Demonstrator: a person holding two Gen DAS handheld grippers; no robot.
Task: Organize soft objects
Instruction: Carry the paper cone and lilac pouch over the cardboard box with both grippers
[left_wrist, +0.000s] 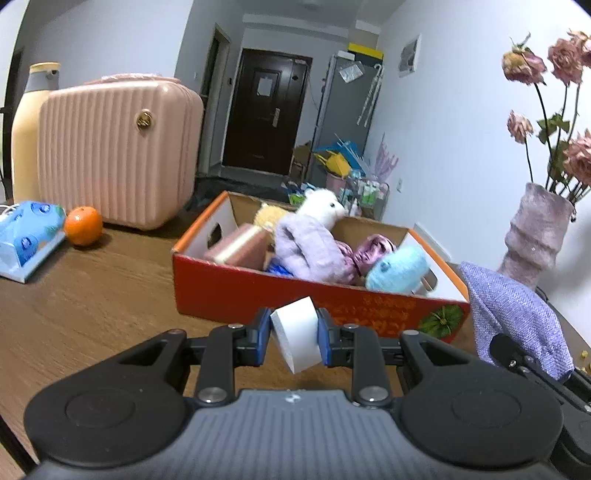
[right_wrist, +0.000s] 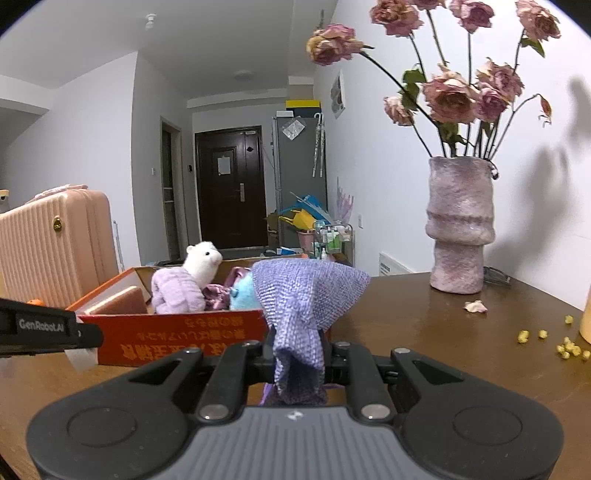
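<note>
My left gripper (left_wrist: 294, 338) is shut on a white sponge block (left_wrist: 297, 338), held just in front of the red cardboard box (left_wrist: 258, 291). The box holds a white-and-lilac plush animal (left_wrist: 314, 236), a light blue plush (left_wrist: 399, 269), a pink shiny cloth (left_wrist: 373, 247) and a pink block (left_wrist: 240, 247). My right gripper (right_wrist: 298, 354) is shut on a purple knitted cloth (right_wrist: 303, 295), held to the right of the box (right_wrist: 177, 332). The cloth also shows in the left wrist view (left_wrist: 513, 314).
A pink ribbed case (left_wrist: 118, 147), a cream bottle (left_wrist: 29, 125), an orange (left_wrist: 83, 225) and a blue tissue pack (left_wrist: 27, 236) stand on the wooden table at the left. A vase of dried roses (right_wrist: 460, 225), a petal and yellow crumbs (right_wrist: 565, 347) are at the right.
</note>
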